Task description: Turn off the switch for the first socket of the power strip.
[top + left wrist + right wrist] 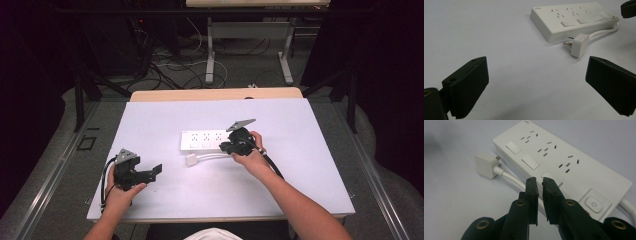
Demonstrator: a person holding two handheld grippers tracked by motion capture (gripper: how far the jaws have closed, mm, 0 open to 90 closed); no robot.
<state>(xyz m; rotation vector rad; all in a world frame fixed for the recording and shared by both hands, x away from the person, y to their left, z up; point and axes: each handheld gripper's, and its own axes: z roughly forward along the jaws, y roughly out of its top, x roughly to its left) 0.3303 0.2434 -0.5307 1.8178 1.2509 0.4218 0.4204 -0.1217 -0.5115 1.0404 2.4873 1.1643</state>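
The right claw (539, 181), its jaws nearly together on nothing, hovered over the near edge of the white plastic power strip (205, 140) mid-worktop, seemingly aiming its narrowed tips at a switch. The strip's white plug (191, 160) lay unplugged just beside it. The left claw (536, 85) waited wide open, empty, well apart.

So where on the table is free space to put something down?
Free: the far strip behind the power strip, and the near middle between the left gripper and the right forearm. Crowded: around the plug and right gripper.
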